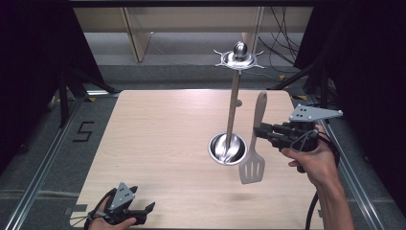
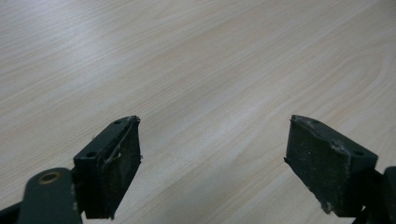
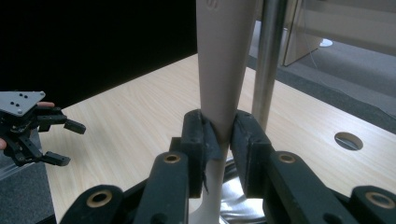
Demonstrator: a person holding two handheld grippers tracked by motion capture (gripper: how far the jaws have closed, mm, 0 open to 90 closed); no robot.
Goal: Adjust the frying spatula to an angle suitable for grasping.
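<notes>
The spatula [image 1: 254, 148] hangs upright in the air just right of the stand [image 1: 233, 108], its slotted blade down over the table [image 1: 158, 143] and its pale handle pointing up; the blade sits just beside the stand's round steel base [image 1: 228, 149], apart from it as far as the high view shows. The right gripper [image 1: 261, 131] clamps the handle at its narrow waist: in the right gripper view both jaws press flat on the handle [image 3: 220, 70] from either side, with the stand's post [image 3: 270, 56] rising close behind it. The post is the nearest thing in the way, standing between the spatula and the middle of the table; its hooked top ring [image 1: 238, 58] with a ball knob is above and slightly left of the handle's tip. The right hand [image 1: 313, 160] comes in from the right of the stand, gripper level and pointing left toward the post, forearm running down to the near edge. The left gripper [image 1: 146, 211] is well apart from the stand, at the table's near left corner, held low in the left hand [image 1: 107, 221]; its jaws stand wide apart over bare wood, holding nothing.
</notes>
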